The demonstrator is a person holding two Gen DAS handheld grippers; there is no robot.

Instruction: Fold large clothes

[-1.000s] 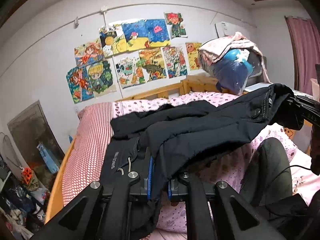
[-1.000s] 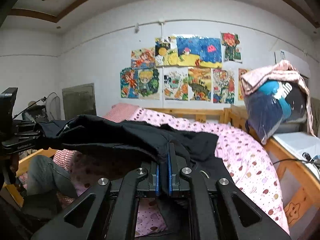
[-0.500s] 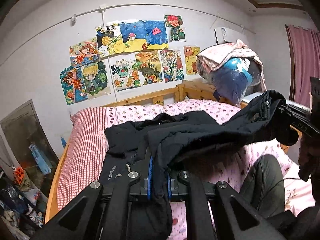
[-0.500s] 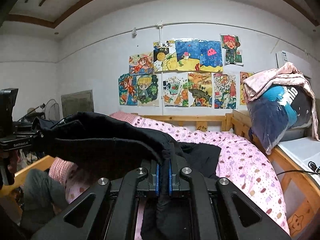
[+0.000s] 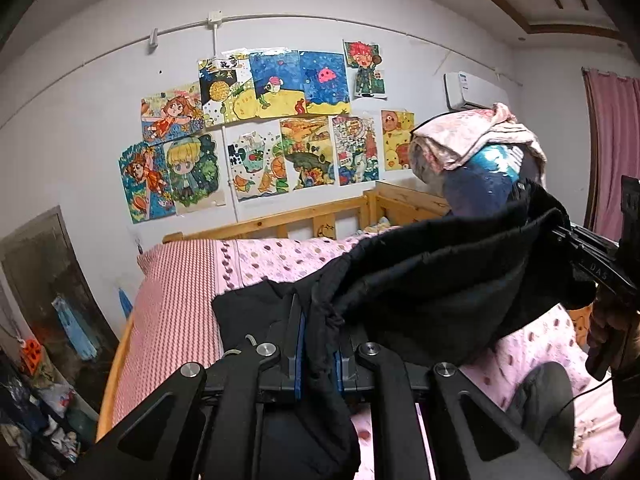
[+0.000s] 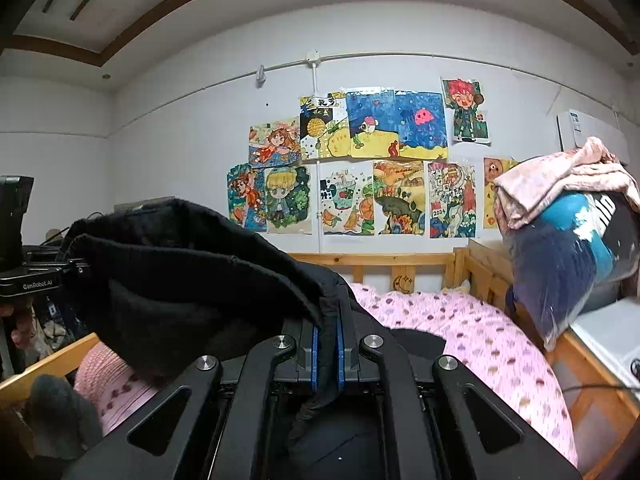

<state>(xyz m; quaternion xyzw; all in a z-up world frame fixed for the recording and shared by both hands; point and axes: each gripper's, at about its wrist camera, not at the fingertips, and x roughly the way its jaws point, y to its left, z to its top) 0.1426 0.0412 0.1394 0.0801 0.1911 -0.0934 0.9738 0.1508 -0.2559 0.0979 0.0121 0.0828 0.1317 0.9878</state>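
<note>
Colourful children's drawings (image 6: 360, 168) are hanging at twelve o'clock above a wooden-framed bed (image 6: 376, 258); a pink-draped plastic bundle (image 6: 572, 248) is sitting at three o'clock.

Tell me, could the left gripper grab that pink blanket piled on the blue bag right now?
Probably not. The left gripper is shut on the black garment, and the pink blanket sits well beyond it, past the bed.

- Left tongs (image 5: 318, 350): bottom centre of the left wrist view, blue-padded fingers (image 5: 298, 354) pinched onto black cloth, held raised.
- Right tongs (image 6: 328, 354): bottom centre of the right wrist view, likewise clamped on black cloth.
- Right tongs also at the right edge of the left view (image 5: 560, 236); a hand (image 5: 608, 320) grips the handle below.
- Left tongs at the left edge of the right view (image 6: 78, 266), hand (image 6: 20, 324) partly seen.
</note>
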